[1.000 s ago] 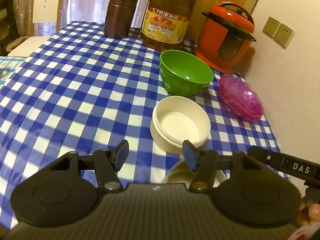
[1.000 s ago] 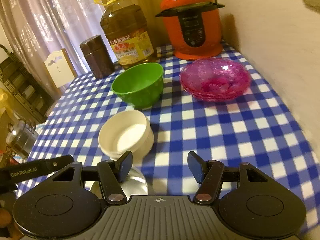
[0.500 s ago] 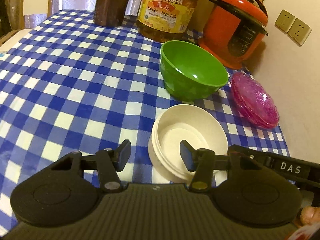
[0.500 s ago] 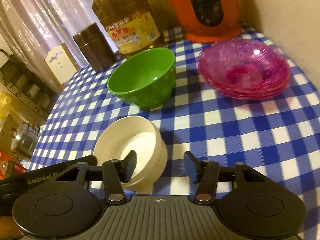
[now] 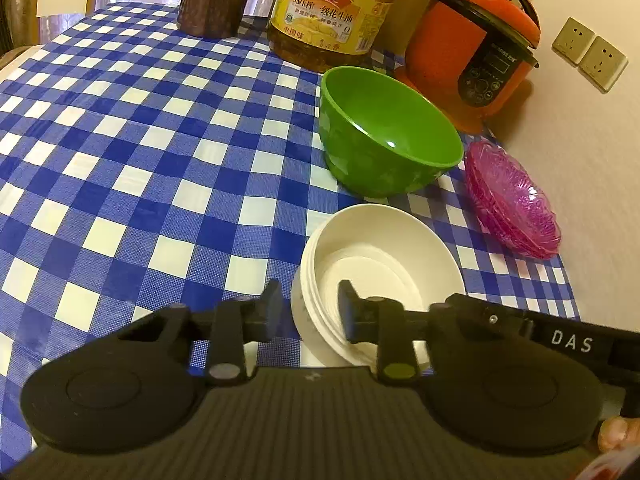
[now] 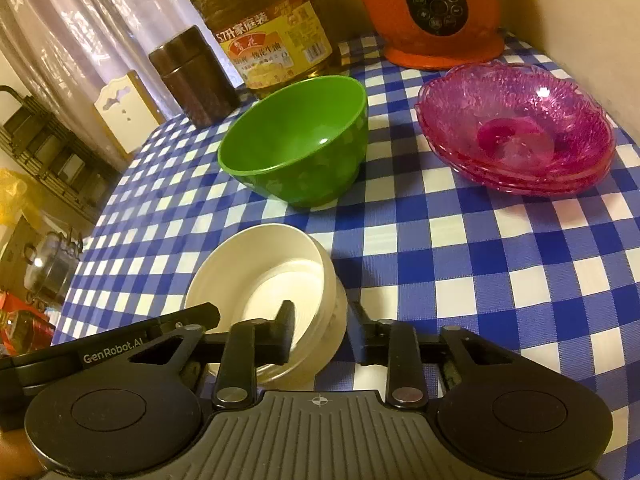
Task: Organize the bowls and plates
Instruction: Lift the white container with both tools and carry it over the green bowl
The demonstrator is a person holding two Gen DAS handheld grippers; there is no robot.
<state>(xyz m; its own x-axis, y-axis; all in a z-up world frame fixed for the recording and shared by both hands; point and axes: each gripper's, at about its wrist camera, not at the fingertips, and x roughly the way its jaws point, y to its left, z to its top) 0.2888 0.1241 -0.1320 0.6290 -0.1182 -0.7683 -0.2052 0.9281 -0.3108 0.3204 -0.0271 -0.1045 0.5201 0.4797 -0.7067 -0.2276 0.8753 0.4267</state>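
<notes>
Presently, the white bowl (image 5: 380, 276), lying at six o'clock from the green bowl (image 5: 384, 140), is straddled at opposite rims by the left gripper (image 5: 308, 312) and right gripper (image 6: 320, 328). Both have just been closing, rim wall between the jaws, evidently for a balanced lift; full pinch cannot be confirmed.

green bowl (image 5: 384, 140): glossy plastic | white bowl (image 5: 380, 268): matt plastic | pink plates (image 6: 516, 136): clear glassy | tablecloth (image 5: 140, 168): woven cloth

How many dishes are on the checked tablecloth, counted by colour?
Green bowl: 1
White bowls, a nested stack, count unclear: at least 2
Pink glass plates, a stack, layers hard to separate: about 3
Total: about 6
</notes>
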